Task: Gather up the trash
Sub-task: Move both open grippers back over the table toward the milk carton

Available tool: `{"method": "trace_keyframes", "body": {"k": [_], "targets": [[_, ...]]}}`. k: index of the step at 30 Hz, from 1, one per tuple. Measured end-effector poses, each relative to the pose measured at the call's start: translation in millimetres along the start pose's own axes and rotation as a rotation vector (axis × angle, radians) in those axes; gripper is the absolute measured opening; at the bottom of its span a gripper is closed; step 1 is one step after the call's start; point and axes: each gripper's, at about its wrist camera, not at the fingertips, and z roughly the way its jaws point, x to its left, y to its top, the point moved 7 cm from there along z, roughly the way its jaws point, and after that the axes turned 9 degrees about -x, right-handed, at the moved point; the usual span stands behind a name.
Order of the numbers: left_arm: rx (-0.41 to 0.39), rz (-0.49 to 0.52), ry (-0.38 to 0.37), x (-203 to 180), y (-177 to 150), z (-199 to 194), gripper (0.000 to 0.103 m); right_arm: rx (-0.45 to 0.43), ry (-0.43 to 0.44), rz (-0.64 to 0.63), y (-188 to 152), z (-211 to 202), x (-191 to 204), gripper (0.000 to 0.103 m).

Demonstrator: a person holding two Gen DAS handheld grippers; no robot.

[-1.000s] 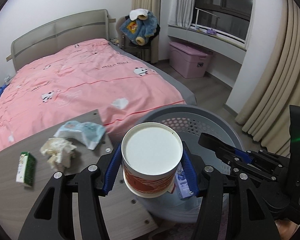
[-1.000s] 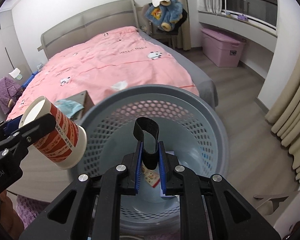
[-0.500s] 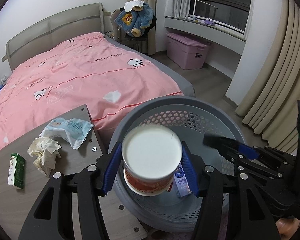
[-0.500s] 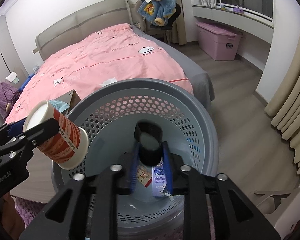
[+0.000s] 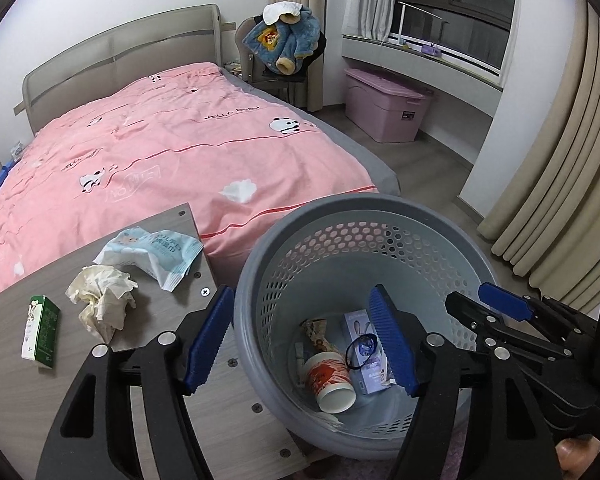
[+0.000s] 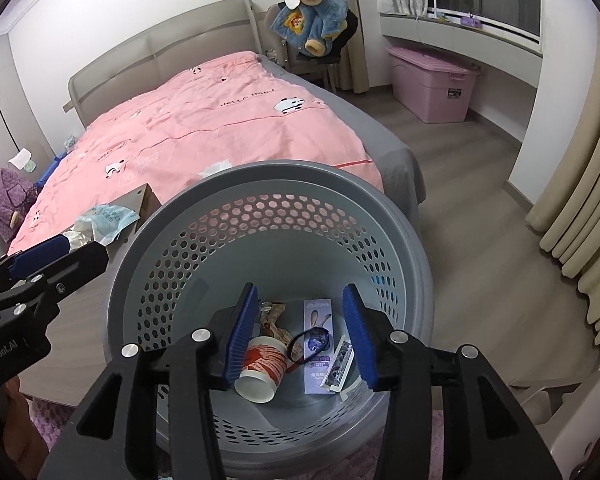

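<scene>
Both grippers hung over the basket (image 5: 452, 216), which stood off the desk's (image 5: 28, 408) right edge, hard against it, so that whatever was let go would fall inside. The left gripper (image 5: 300, 344) stood with its fingers wide apart and nothing between them; its jaws had just been opening, and the cup (image 5: 332, 380) lay on its side on the basket floor below. The right gripper (image 6: 302, 334) was likewise parted and empty, its jaws having just been opening; the black band (image 6: 306, 342) lay on the basket floor beside the cup, across a purple box (image 6: 318, 354). A crumpled wrapper (image 6: 274, 320) and a small card (image 6: 340, 362) lay there as well.

In my judgement the drop of these two items was complete.

Three pieces of trash were still on the desk: a crumpled tissue (image 5: 102, 298) and a wipes packet (image 5: 152, 252) near the far right corner, the packet just beside the tissue, and a green carton (image 5: 40, 332) further left, apart from both. Being nearer that side, the left gripper appeared better placed to fetch them. The tissue would likely crush under the pads; the packet lay flat and might need a pinch at its raised edge.
</scene>
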Motion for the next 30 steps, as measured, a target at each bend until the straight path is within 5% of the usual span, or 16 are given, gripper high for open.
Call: {"method": "trace_keyframes", "body": {"k": [30], "targets": [[-0.06,-0.118,0.128,74.8,-11.0,-41.7,0.075,-0.015,0.041,-0.045,-6.3,-8.0,52.9,0.091]]}}
